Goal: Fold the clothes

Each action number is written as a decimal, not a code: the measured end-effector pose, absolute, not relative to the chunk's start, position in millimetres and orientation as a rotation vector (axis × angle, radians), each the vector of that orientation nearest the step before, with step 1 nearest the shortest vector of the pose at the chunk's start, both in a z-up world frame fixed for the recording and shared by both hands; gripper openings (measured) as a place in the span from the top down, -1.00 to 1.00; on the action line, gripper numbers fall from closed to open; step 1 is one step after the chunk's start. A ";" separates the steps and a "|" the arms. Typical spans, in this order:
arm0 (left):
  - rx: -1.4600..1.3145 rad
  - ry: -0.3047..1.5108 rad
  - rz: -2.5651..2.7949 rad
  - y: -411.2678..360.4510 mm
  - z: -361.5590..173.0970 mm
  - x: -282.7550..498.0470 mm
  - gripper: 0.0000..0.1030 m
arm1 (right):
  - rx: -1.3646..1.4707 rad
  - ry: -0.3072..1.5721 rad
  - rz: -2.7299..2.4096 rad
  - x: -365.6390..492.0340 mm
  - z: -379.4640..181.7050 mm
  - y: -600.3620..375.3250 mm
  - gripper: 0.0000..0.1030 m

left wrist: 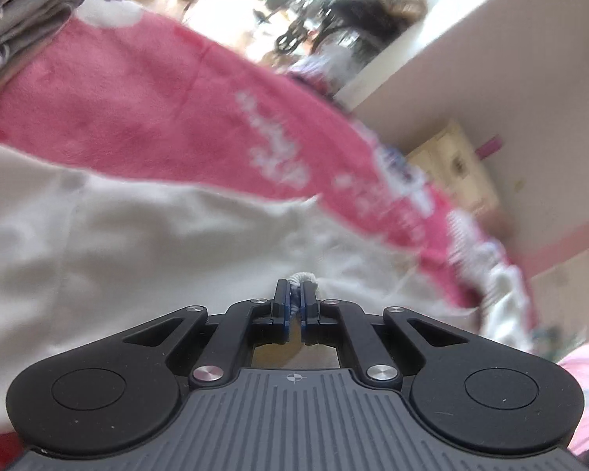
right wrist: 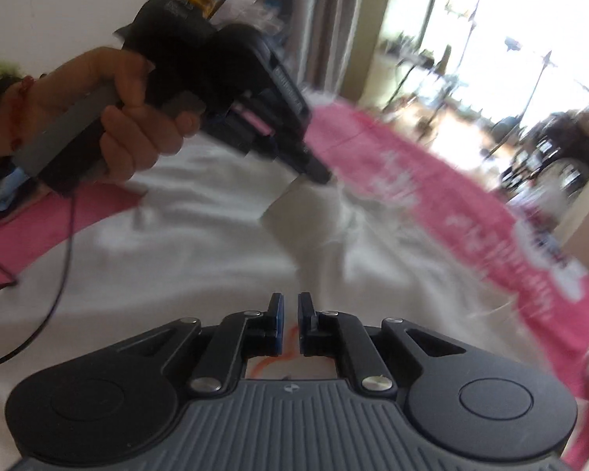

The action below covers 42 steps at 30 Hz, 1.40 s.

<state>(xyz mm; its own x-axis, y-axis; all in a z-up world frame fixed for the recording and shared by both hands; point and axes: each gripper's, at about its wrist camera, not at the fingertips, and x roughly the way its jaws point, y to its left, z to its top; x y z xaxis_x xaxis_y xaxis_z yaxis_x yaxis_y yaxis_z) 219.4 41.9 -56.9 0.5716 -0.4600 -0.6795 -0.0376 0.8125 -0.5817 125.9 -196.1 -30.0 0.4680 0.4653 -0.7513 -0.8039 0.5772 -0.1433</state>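
A white garment (left wrist: 117, 235) lies spread over a pink blanket with white print (left wrist: 157, 110). My left gripper (left wrist: 294, 286) is shut on a small bunch of the white fabric at its tips. In the right wrist view a hand (right wrist: 129, 125) holds that left gripper (right wrist: 321, 174), which pulls the white garment (right wrist: 176, 255) up into a peak. My right gripper (right wrist: 291, 300) hovers low over the garment's near part. Its jaws stand almost together with only a thin slit and nothing between them. The pink blanket (right wrist: 431, 196) runs along the right.
A stack of folded grey clothes (left wrist: 19, 19) sits at the far left. A beige wall (left wrist: 510, 59) and a pale cabinet (left wrist: 459, 165) stand on the right. A black cable (right wrist: 59, 274) trails across the cloth. Bright windows and stands fill the background.
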 end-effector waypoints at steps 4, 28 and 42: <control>-0.609 0.970 -0.259 54.3 -75.6 212.8 0.42 | -0.549 0.798 0.814 131.0 -54.3 -189.3 0.82; -0.243 0.992 -0.297 12.4 -66.2 182.8 0.68 | 0.292 0.883 0.021 112.1 -44.2 -468.4 0.24; -0.011 0.810 -0.369 -43.8 -44.3 165.1 0.36 | 0.205 0.799 0.011 205.5 -48.8 -454.2 0.24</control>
